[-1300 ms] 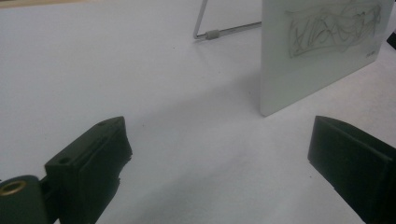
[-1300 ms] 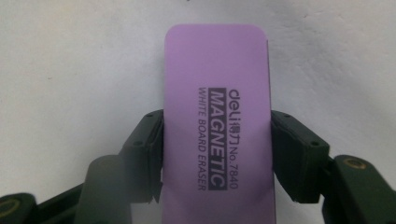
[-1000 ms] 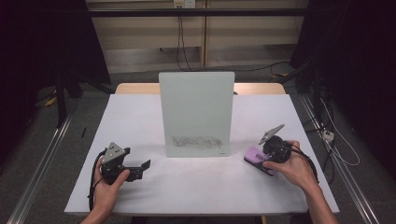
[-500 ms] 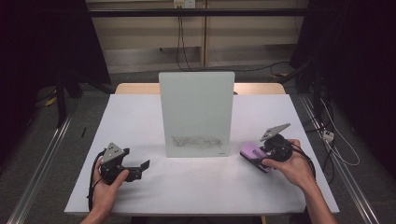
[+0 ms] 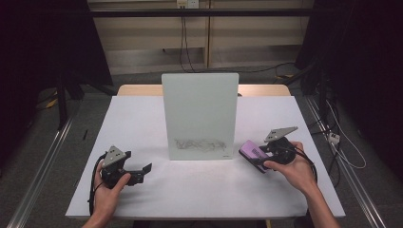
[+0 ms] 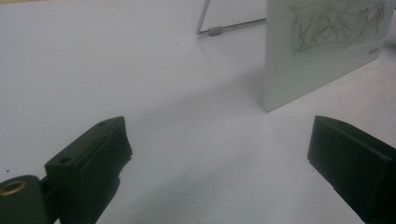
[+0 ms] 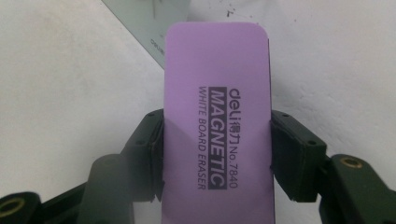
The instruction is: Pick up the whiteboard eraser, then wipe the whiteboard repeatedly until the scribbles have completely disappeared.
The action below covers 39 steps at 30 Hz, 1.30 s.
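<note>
- Gripping a purple whiteboard eraser [image 7: 217,121] by its long sides, the right gripper [image 5: 264,155] hangs just above the table [image 5: 142,118] near the lower right corner of the upright whiteboard [image 5: 199,104]; its fingers [image 7: 149,149] are pressed flat against the eraser on both sides.
- Scribbled pen marks [image 5: 199,144] run across the bottom strip of the whiteboard, seemingly untouched, so the pick-up looks done and the wiping itself not yet begun.
- The eraser is near the board's edge but apart from it; by the look of it, it must yet be turned to face the board and brought onto the scribble.
- The left gripper [image 5: 142,171] rests low at the table's near left, fingers [image 6: 93,163] spread wide with nothing between them, pointing towards the board's lower corner.
</note>
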Motion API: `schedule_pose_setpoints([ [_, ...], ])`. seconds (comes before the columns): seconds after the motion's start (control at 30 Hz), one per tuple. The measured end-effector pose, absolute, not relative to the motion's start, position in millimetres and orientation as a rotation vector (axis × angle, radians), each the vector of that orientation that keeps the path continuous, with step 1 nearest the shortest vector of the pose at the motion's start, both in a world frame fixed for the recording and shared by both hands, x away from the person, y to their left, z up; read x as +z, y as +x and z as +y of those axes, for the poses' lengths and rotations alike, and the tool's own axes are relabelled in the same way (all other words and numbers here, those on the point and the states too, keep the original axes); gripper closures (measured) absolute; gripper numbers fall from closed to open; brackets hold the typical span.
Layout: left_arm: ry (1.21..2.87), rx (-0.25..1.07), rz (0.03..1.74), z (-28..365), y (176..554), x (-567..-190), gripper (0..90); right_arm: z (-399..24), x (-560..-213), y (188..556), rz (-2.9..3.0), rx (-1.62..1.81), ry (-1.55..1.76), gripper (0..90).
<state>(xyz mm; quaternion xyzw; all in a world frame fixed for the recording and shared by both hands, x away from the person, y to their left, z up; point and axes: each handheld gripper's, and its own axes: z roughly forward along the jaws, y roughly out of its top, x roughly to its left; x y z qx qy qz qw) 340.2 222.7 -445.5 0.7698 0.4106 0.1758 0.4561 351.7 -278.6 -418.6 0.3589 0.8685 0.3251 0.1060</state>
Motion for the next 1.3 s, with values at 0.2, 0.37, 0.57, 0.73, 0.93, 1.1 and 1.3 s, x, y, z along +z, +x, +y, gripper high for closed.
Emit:
schedule_pose_setpoints([
  [0.2, 1.901, 0.438, 1.011, 223, 339, -445, 5.3, -274, -415, 347, 2.544, 1.016, 1.006, 41.9],
  [0.37, 1.907, 0.439, 1.006, 222, 340, -445, 5.3, -273, -411, 345, 2.533, 1.064, 0.977, 41.9],
  [0.57, 1.903, 0.422, 1.018, 224, 341, -448, 5.3, -263, -407, 342, 2.526, 1.110, 0.924, 41.9],
  [0.73, 1.902, 0.435, 1.003, 223, 340, -445, 5.3, -254, -407, 340, 2.529, 1.125, 0.880, 41.9],
  [0.93, 1.911, 0.438, 0.998, 220, 339, -445, 5.3, -249, -402, 335, 2.490, 1.190, 0.835, 41.9],
  [1.1, 1.920, 0.439, 0.993, 219, 340, -445, 5.4, -241, -397, 333, 2.465, 1.202, 0.796, 41.9],
  [1.3, 1.917, 0.455, 1.012, 220, 339, -446, 5.2, -231, -389, 334, 2.450, 1.197, 0.749, 41.9],
])
